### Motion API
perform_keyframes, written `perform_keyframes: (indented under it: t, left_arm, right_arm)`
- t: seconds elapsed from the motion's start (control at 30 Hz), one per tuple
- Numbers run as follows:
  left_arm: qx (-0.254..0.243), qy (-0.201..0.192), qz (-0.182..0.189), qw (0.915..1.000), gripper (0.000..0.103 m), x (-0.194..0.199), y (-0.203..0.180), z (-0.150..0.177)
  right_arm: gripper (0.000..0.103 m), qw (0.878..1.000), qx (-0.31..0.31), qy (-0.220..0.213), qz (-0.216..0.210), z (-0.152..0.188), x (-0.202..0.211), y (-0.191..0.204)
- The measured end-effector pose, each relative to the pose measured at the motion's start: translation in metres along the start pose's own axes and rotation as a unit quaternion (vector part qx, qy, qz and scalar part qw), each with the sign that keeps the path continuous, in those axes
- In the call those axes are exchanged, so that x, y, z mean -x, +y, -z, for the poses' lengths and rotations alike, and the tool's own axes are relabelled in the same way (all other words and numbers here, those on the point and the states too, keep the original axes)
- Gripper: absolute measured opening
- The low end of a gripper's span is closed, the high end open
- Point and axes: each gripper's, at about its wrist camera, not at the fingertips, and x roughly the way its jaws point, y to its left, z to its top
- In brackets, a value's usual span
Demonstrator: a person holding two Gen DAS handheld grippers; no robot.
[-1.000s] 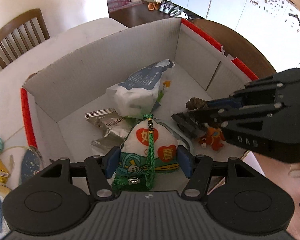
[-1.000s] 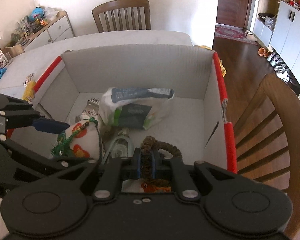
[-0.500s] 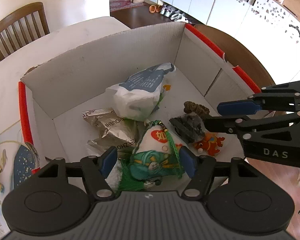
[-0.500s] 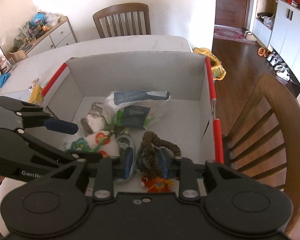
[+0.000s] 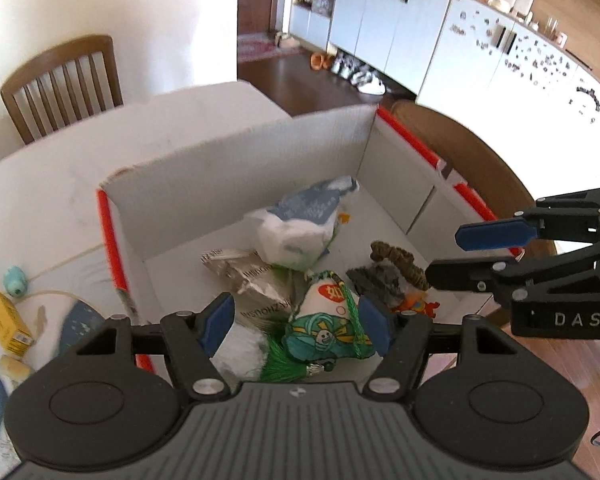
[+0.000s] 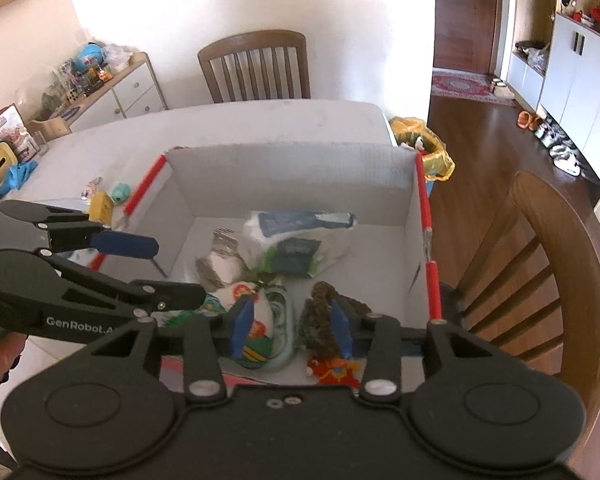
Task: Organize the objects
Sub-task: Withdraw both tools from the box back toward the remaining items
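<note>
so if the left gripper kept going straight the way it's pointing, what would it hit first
Most likely the embroidered sachet with the green tassel, lying in the cardboard box directly between the left gripper's open fingers. Depth is hard to judge, so the silver foil packet beside it could be touched too.

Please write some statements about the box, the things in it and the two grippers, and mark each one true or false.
1. The cardboard box has red strips on its edges. True.
2. The left gripper is shut on the embroidered pouch. False: its jaws stand open and the pouch lies in the box below them.
3. A brown scrunchie lies in the box. True.
4. The small yellow box lies inside the cardboard box. False: it lies outside, on the table.
5. The right gripper holds the orange toy. False: its jaws have just been opening and hold nothing.
</note>
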Motion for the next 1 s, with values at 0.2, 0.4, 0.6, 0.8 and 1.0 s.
perform_keyframes:
  t: [0.2,0.4,0.6,0.8,1.0]
  left_arm:
    - [0.009,-0.035,-0.004,0.9993,0.068,0.03,0.009,0.004]
    - [0.024,-0.066,-0.005,0.9975,0.071,0.06,0.03,0.009]
    - [0.039,-0.094,-0.01,0.9948,0.073,0.09,0.059,0.02]
    - [0.053,-0.108,-0.021,0.9925,0.077,0.113,0.093,0.032]
    - [0.069,-0.115,-0.035,0.9903,0.078,0.129,0.132,0.045]
  right_arm:
    - [0.051,1.0,0.013,-0.017,0.001,-0.008,0.014,0.023]
    - [0.063,0.999,0.026,-0.033,0.007,-0.017,0.025,0.052]
    - [0.071,0.998,0.041,-0.041,0.008,-0.026,0.025,0.086]
    - [0.079,0.998,0.049,-0.04,0.006,-0.034,0.017,0.121]
    - [0.089,0.997,0.058,-0.042,0.0,-0.042,0.009,0.159]
